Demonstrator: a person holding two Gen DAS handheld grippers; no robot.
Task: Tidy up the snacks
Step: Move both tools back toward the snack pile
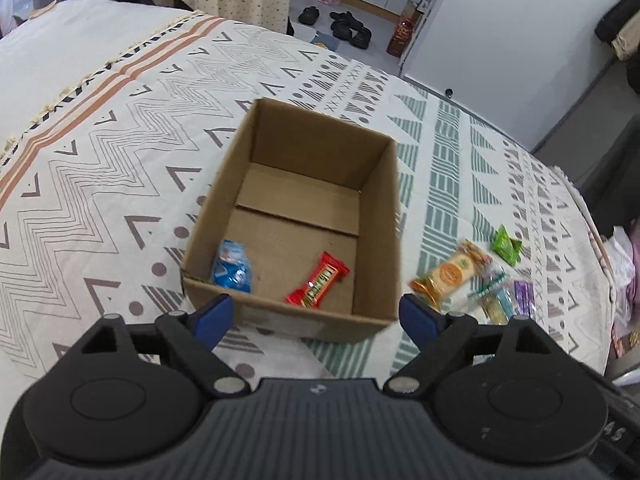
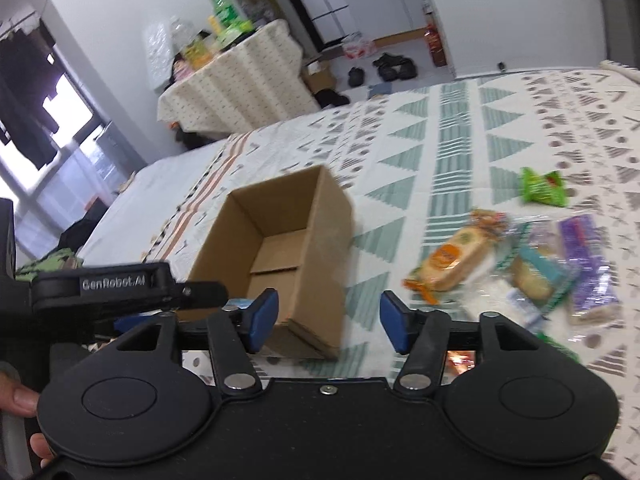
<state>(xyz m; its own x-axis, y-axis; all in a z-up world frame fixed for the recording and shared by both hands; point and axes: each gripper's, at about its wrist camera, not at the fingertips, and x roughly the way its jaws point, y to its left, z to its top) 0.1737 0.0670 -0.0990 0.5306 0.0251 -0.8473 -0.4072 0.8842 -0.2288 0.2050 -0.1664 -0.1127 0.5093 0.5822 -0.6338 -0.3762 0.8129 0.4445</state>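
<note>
An open cardboard box [image 1: 372,216] [image 2: 320,216] stands on the patterned bedspread. Inside it lie a blue snack packet [image 1: 232,268] near the left wall and a red bar [image 1: 318,280] by the front wall. My left gripper [image 1: 316,316] hovers at the box's near edge, open and holding nothing. My right gripper [image 2: 326,320] is open and holds nothing, just right of the box's near corner. Loose snacks lie right of the box: an orange cake packet [image 1: 450,276] [image 2: 456,260], a green packet [image 1: 507,245] [image 2: 544,186], a purple wrapper [image 2: 588,264] and clear-wrapped pastries [image 2: 536,280].
The left gripper's body [image 2: 120,284] and a person's fingers [image 2: 20,400] show at the left of the right wrist view. The bedspread [image 1: 120,152] stretches to the left and far side. Beyond the bed are a cloth-covered table [image 2: 240,80], shoes [image 1: 344,24] and a white door [image 1: 500,20].
</note>
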